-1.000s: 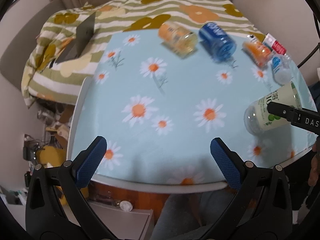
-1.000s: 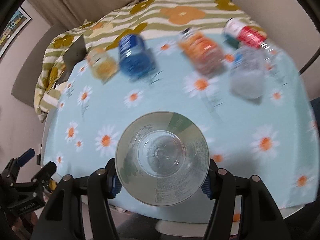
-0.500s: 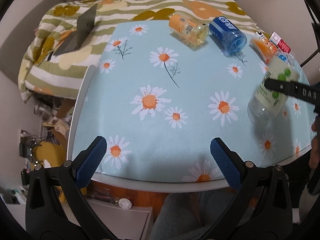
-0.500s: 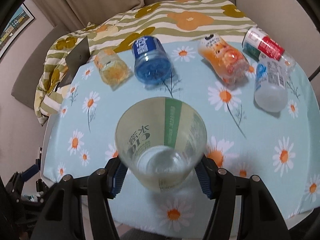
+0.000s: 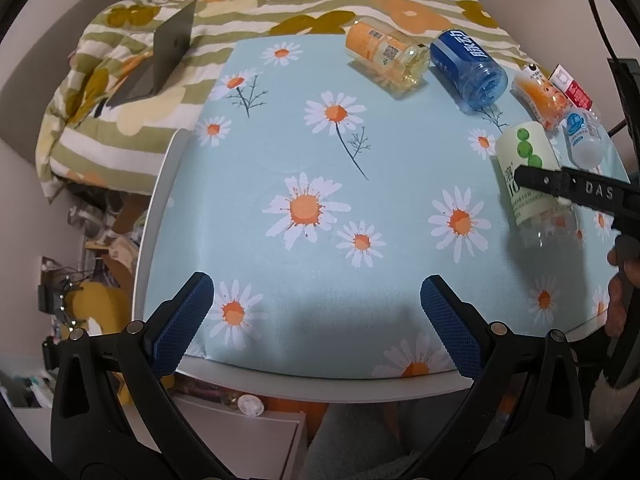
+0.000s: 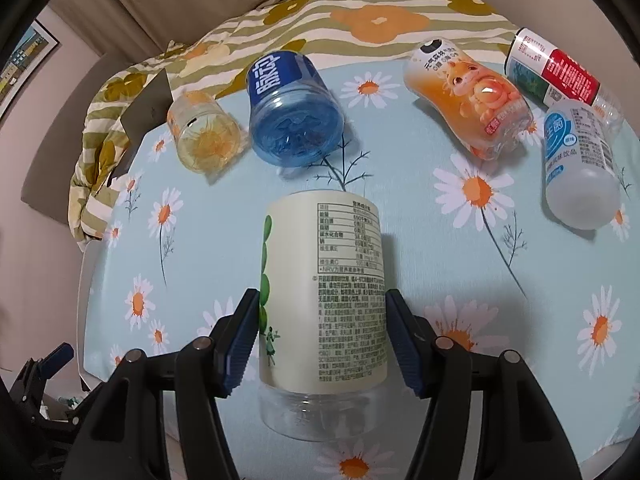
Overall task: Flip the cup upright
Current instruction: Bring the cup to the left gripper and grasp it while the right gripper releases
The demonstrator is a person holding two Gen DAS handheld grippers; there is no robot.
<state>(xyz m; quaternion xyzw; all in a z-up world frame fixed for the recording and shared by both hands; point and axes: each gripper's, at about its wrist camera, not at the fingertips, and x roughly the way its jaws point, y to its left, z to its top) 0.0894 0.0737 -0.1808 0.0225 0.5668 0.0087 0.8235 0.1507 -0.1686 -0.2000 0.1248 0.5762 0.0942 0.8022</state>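
cup: pale-green labelled clear plastic cup (image 6: 322,312), cut-bottle shape, clamped between the blue pads of the right gripper (image 6: 322,336) over the near right part of the daisy-print blue tablecloth (image 5: 320,152)
axis: long axis near vertical in the left view (image 5: 534,184), clear closed base low, top tipped a little toward the table's far side; base contact with the cloth can't be confirmed
nearer hand: right, already on it; left gripper (image 5: 316,320) well apart to its left, jaws spread, holding nothing
next move (judgement): level the tilt, set the base down, release
cup text: green dots, "10", small-print nutrition table, unreadable
other text: "das" on the right gripper's finger (image 5: 576,192); chinese characters on the blue lying bottle (image 6: 294,116)
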